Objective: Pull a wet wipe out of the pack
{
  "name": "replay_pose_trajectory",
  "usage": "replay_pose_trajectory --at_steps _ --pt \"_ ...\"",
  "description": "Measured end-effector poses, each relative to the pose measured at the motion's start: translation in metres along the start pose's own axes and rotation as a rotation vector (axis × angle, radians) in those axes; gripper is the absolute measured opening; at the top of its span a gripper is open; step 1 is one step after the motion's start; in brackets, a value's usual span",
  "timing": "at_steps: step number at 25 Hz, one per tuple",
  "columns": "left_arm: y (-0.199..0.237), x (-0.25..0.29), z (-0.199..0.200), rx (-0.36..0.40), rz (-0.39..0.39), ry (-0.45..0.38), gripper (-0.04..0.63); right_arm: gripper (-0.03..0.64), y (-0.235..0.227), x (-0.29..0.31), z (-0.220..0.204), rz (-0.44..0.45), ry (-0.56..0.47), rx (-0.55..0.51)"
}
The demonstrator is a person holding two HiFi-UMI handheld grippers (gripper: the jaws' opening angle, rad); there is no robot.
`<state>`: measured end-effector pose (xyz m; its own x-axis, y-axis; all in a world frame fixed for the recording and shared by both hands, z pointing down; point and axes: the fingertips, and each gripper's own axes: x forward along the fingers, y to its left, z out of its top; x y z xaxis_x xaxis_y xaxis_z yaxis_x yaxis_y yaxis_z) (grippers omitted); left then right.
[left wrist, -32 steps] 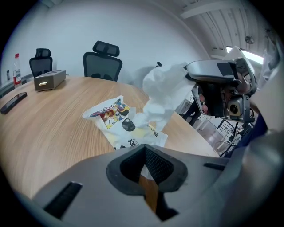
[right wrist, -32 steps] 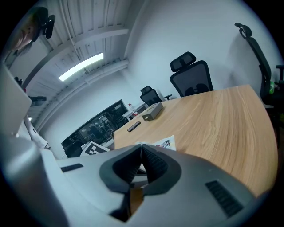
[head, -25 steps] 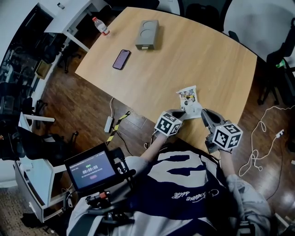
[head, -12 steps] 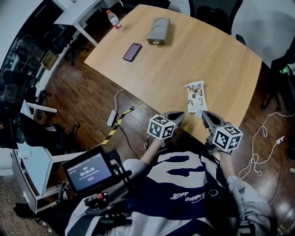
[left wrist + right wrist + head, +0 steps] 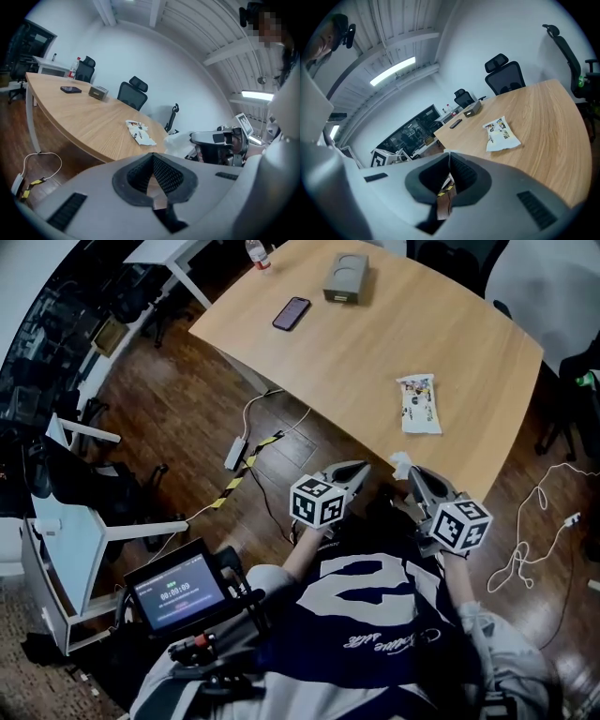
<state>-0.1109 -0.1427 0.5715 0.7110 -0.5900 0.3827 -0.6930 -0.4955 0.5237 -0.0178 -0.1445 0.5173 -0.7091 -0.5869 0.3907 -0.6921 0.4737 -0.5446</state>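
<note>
The wet wipe pack [image 5: 419,403], white with colourful print, lies flat near the table's [image 5: 356,362] near edge; it also shows as the pack [image 5: 139,132] and the pack [image 5: 500,134] in the gripper views. Both grippers are held off the table, close to the person's body. My right gripper [image 5: 410,474] is shut on a crumpled white wipe [image 5: 401,465], and the left gripper view shows that wipe [image 5: 180,140] hanging from its tip. My left gripper [image 5: 360,468] is shut with nothing in it.
At the table's far end lie a dark phone [image 5: 292,312], a grey box [image 5: 345,277] and a bottle [image 5: 257,251]. A power strip [image 5: 235,454] and cables lie on the wooden floor. Office chairs [image 5: 132,95] stand behind the table. A small screen [image 5: 176,589] sits at the person's left.
Both grippers have drawn back from the pack toward the body, off the table. The pack stays on the table and now lies farther away; the white wipe has come away with the right gripper.
</note>
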Motion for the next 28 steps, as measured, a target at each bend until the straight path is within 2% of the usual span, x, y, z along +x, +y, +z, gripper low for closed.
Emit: replay_pose_trajectory --at_steps 6,13,24,26,28 --pt "-0.019 -0.026 -0.042 -0.031 -0.03 0.022 0.002 0.0 0.016 -0.032 -0.046 -0.053 0.024 0.027" --pt "-0.037 -0.028 -0.055 -0.067 -0.052 -0.003 0.002 0.0 0.019 -0.063 -0.057 -0.089 0.029 0.02" --pt "-0.043 -0.04 -0.055 -0.116 0.025 -0.07 0.002 0.0 0.037 -0.077 -0.061 0.003 0.041 -0.034" --pt "-0.058 -0.034 -0.056 -0.154 0.013 -0.092 0.002 0.0 0.029 -0.096 -0.065 0.002 0.039 -0.042" --pt "-0.078 -0.029 -0.059 -0.228 0.001 -0.137 0.002 0.0 0.016 -0.126 -0.07 -0.007 0.033 -0.049"
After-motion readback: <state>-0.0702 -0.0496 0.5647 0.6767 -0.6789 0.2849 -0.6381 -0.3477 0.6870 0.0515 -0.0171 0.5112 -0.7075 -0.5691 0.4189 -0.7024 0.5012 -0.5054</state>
